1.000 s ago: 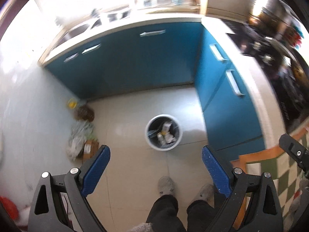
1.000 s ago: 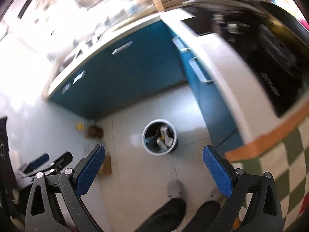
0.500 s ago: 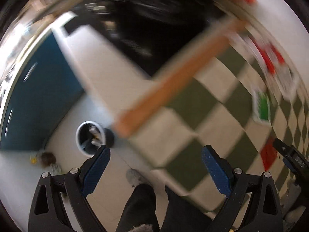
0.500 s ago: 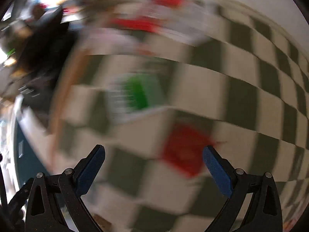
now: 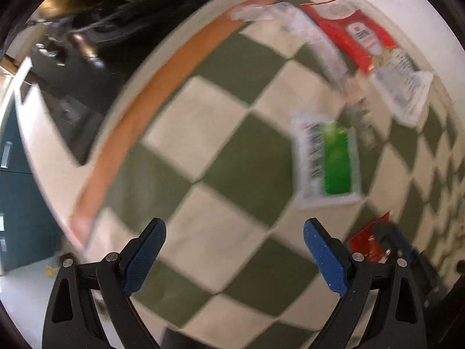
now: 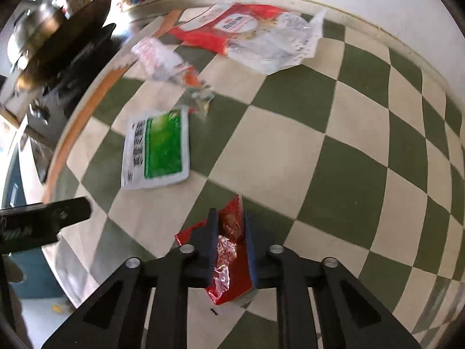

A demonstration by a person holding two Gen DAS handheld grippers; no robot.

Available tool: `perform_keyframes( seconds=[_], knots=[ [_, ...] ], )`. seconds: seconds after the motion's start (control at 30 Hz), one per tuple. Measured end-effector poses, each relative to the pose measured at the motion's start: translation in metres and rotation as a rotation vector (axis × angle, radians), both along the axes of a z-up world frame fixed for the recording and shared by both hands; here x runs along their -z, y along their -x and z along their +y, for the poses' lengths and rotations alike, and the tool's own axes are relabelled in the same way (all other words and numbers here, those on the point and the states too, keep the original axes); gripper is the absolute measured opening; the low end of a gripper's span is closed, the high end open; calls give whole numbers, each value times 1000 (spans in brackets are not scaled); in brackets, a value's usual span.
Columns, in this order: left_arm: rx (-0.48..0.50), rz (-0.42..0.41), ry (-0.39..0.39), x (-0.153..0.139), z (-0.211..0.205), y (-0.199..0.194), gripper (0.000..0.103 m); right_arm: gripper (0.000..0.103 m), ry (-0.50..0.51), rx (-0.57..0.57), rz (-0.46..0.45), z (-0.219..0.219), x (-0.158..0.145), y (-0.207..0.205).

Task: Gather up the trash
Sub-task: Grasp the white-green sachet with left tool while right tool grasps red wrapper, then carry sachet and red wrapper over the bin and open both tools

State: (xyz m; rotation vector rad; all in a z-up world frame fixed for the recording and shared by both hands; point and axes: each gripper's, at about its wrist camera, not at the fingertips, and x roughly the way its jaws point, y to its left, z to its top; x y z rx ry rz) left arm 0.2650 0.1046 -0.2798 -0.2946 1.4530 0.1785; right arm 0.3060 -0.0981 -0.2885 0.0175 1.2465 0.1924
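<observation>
So far only the red foil wrapper (image 6: 229, 250) is pinched in the right gripper (image 6: 230, 226), while the left gripper (image 5: 232, 250) gapes empty and the green packet (image 6: 158, 151), clear wrapper (image 6: 171, 64) and red-and-white bag (image 6: 255, 37) lie uncollected on the bench (image 6: 363, 160).

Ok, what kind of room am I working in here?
Most likely a home kitchen: a metal pot on a dark stovetop, blue cabinet fronts, and a checkered tablecloth strewn with wrappers, one red wrapper in the right gripper.

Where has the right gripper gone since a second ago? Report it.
Yes: the right gripper swung from above the floor bin to the checkered cloth, now shut on a red wrapper.
</observation>
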Motion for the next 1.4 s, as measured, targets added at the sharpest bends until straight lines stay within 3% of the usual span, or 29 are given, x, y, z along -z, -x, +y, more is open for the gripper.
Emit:
perform_keyframes(
  seconds=[0.13,0.2,0.23,0.3,0.37,0.43,0.7,0.93,1.17,1.4],
  knots=[
    [22,15,84,8,-22,-33,96,14,-29,81,-43,-35,-20,-17],
    [44,35,82,15,-33,-46,88,14,-24,117,-55,-48,-26,-26],
    [58,47,73,19,-39,-51,76,14,-22,132,-58,-56,-28,-30],
    [92,51,12,20,-50,-56,67,14,-18,162,-62,-69,-29,-39],
    [153,36,-58,17,-63,-59,46,14,-17,184,-70,-85,-32,-39],
    [187,32,-90,13,-70,-59,5,14,-20,206,-72,-90,-30,-42],
    [253,-32,-171,-9,-86,-39,1,14,-41,210,-71,-78,-32,-25],
    [189,-118,-160,-51,-22,4,1,14,-89,138,-80,-35,-48,-12],
    [15,-154,-144,-81,78,71,1,14,-185,-40,-72,70,-63,13],
    [-237,-137,-121,-62,203,162,0,14,-228,-320,-17,237,-47,71]
  ],
)
